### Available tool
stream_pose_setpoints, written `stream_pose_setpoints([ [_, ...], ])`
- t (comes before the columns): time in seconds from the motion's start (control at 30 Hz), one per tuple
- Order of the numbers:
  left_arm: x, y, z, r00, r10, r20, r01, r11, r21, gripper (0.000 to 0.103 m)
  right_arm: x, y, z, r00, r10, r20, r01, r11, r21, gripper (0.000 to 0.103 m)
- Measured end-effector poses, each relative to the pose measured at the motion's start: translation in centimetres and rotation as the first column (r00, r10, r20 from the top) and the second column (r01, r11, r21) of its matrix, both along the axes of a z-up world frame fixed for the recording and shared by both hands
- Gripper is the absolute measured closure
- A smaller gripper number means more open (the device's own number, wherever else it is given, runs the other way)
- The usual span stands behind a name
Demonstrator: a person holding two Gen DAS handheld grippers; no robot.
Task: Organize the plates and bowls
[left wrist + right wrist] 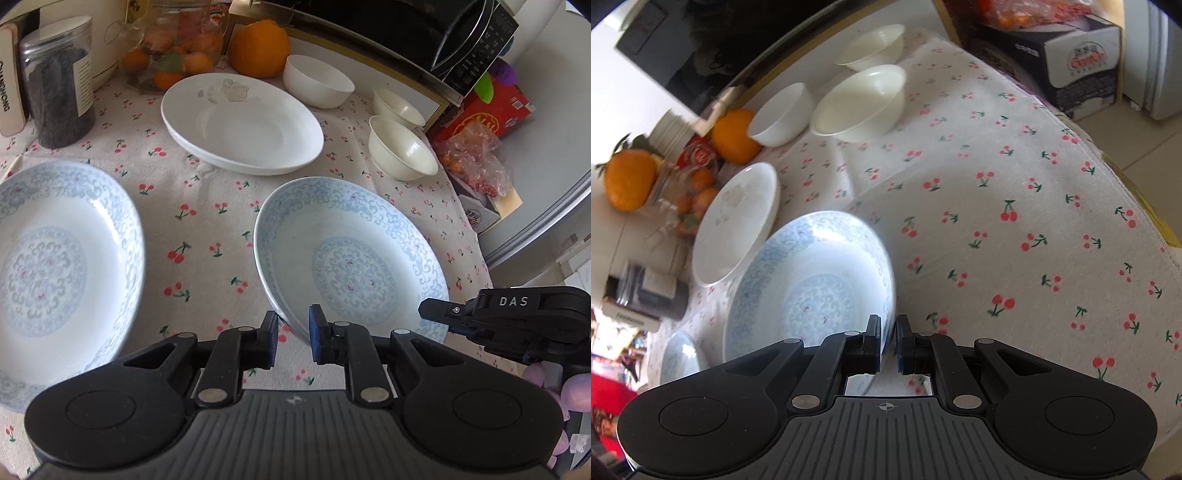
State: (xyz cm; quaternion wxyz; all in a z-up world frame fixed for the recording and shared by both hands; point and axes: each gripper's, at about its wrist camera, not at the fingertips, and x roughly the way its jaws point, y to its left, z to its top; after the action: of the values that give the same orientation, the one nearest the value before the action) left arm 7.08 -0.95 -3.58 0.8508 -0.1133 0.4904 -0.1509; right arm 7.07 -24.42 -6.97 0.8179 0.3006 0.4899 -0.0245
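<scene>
A blue-patterned plate (pixel 351 266) sits tilted above the cherry-print cloth. My left gripper (pixel 293 338) holds its near rim between its pads (pixel 317 336). My right gripper (pixel 887 343) is shut on the same plate (pixel 809 284) at its right rim, and shows in the left wrist view (pixel 443 317). A second blue-patterned plate (pixel 55 266) lies at the left, also small in the right wrist view (pixel 677 356). A plain white plate (pixel 240 122) lies behind. Three white bowls (pixel 317 79) (pixel 397 103) (pixel 402 147) stand at the back right.
A dark-filled clear jar (pixel 59 85), a glass jar of small oranges (pixel 173 48) and a large orange (pixel 260 46) stand at the back. A black appliance (pixel 424 33) overhangs the bowls. Boxes (pixel 484 110) and a bag sit past the table's right edge.
</scene>
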Motion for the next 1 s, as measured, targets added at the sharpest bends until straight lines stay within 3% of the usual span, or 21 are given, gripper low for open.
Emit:
stream_pose_setpoints([
  [0.27, 0.9, -0.9, -0.5, 1.000, 0.020, 0.003, -0.020, 1.000, 0.021, 0.088, 1.2, -0.1, -0.1, 0.999, -0.048, 0.003, 0.048, 0.999, -0.023, 0.094],
  [0.73, 0.9, -1.3, -0.6, 1.000, 0.013, -0.015, -0.012, 0.998, 0.055, 0.087, 1.5, 0.5, 0.1, 0.999, -0.033, -0.018, 0.032, 0.997, -0.063, 0.091],
  [0.93, 0.3, -1.3, -0.1, 1.000, -0.008, -0.003, 0.008, 0.996, 0.086, 0.078, 1.3, 0.8, 1.0, 0.999, -0.029, -0.021, 0.027, 0.995, -0.095, 0.090],
  [1.0, 0.1, -1.1, 0.1, 1.000, -0.013, -0.003, 0.014, 0.996, 0.084, 0.077, 1.1, 0.6, 1.4, 0.999, -0.037, -0.016, 0.035, 0.997, -0.074, 0.084],
])
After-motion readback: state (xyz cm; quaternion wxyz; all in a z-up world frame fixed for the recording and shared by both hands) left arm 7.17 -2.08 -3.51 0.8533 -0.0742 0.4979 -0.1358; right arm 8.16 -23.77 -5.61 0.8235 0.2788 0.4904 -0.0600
